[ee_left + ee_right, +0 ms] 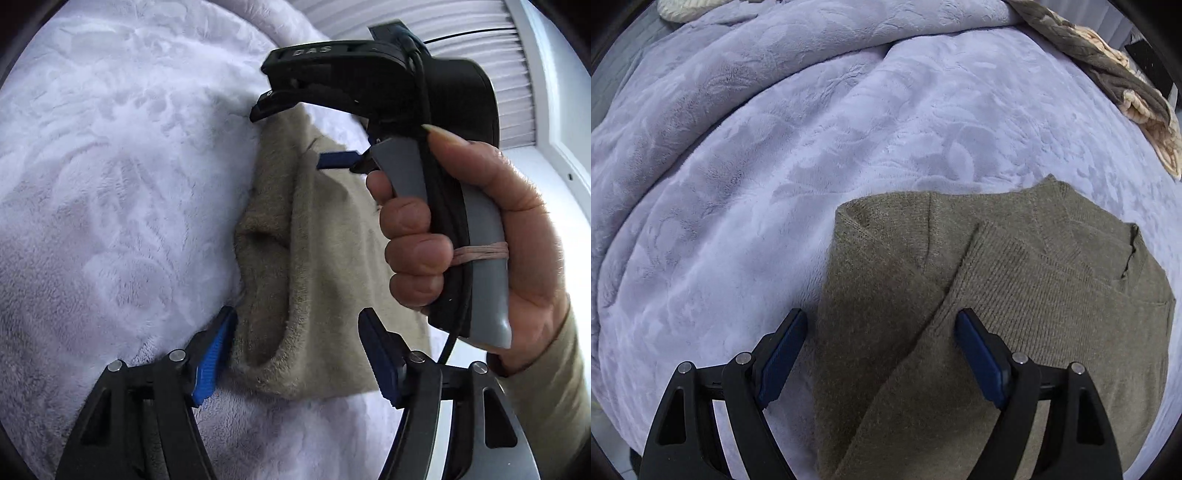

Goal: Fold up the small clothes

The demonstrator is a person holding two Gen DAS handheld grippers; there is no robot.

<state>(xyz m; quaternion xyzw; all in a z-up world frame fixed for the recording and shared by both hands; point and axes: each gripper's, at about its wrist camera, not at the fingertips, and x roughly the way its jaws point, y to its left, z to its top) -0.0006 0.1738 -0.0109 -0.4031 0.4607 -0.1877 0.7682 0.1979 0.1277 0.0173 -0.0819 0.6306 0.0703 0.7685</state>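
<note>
Lying half folded on the fluffy lilac blanket [775,166], the soft, floppy brown knitted sweater [1015,295] is waiting between both wide-apart, empty claws, left gripper [297,354] and right gripper [881,354], and is probably easiest pinched at its thick folded edge.

My olive-brown knit sweater [997,295] lies on a pale lavender blanket [775,166] embossed with leaves; my gripper pads [783,354] are blue.

I see soft daylight from the blinds [476,48] (blown out near them); both fisheye views bend and darken at the edges.
</note>
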